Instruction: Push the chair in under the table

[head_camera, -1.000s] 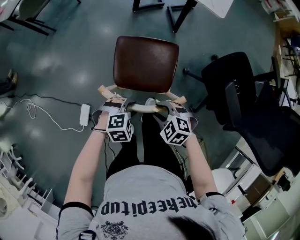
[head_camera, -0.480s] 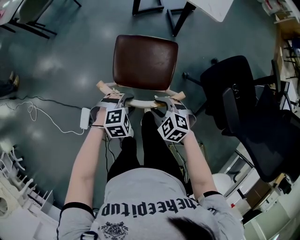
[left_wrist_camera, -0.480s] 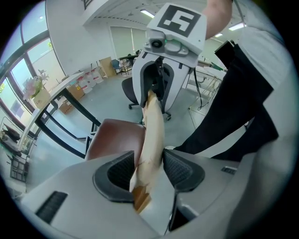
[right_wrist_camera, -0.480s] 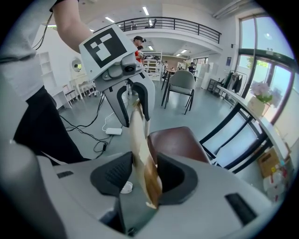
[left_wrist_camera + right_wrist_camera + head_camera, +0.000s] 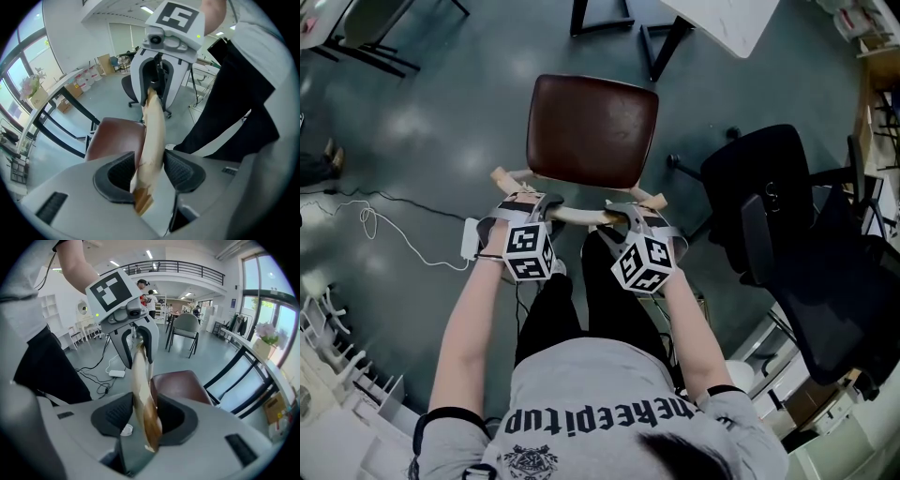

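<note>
Looked steeply down on a wooden-framed chair with a square, dark brown padded seat [image 5: 592, 129]; found it standing on grey floor, short of the white-topped table with black legs [image 5: 727, 17] beyond its far edge, and not yet under it. Stood directly behind the chair, both arms stretched to its curved pale wooden back rail [image 5: 579, 215], probably so as to drive it straight ahead without slewing it sideways. Had the left grey two-jaw gripper [image 5: 542, 202] on the rail's left part and the right grey two-jaw gripper [image 5: 625, 214] on its right part, seemingly to share the shove evenly. Had the left gripper's dark ribbed pads [image 5: 185, 169] pressed against the rail from both sides, parted only by its thickness; had the right gripper's pads [image 5: 112, 416] clamped likewise across the same rail, fairly wide for that reason. Held nothing else in either gripper; touched neither seat nor floor. Noted a black office chair [image 5: 787, 216] off the brown chair's right side, seemingly clear of the path. Judged the push under way, the seat yet to pass beneath the table top.
</note>
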`<state>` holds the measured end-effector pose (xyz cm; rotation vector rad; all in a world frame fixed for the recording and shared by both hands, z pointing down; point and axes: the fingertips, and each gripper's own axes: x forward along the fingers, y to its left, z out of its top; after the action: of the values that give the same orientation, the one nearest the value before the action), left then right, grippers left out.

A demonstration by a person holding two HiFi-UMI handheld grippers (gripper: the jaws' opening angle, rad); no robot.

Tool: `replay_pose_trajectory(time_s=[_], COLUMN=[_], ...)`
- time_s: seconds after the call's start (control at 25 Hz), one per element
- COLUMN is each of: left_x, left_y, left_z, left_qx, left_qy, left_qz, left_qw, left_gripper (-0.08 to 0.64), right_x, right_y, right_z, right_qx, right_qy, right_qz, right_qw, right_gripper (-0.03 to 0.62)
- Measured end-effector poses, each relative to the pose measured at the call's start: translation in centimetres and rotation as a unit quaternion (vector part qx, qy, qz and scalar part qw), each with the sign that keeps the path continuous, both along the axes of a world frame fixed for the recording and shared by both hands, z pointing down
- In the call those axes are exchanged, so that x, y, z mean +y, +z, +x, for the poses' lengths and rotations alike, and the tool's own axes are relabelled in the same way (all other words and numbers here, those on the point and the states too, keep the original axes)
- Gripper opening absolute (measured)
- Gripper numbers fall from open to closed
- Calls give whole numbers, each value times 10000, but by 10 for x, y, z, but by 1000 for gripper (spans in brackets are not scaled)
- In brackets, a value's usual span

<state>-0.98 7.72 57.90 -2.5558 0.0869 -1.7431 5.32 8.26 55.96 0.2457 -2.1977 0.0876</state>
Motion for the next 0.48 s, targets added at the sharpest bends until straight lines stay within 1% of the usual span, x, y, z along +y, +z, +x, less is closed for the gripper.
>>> replay_pose_trajectory(time_s=[0.2, 0.36, 0.48], left_x=[-10, -22, -36], left_y=[-1, 2, 1], left_z=[-6, -6, -2], left_qx=[-60, -53, -12], left_qy=[62, 48, 53], left_qz=[38, 237, 309], left_qw=[10000, 9997, 9995], left_gripper=[202, 199, 201], right_x=[-8, -20, -35], right_y=[-2, 1, 0], right_z=[-5, -5, -1], right_qx=[-45, -24, -35], right_qy=[1, 32, 38], right_qz=[60, 109, 156], right_qw=[10000, 9999, 9999], right_gripper=[161, 164, 164])
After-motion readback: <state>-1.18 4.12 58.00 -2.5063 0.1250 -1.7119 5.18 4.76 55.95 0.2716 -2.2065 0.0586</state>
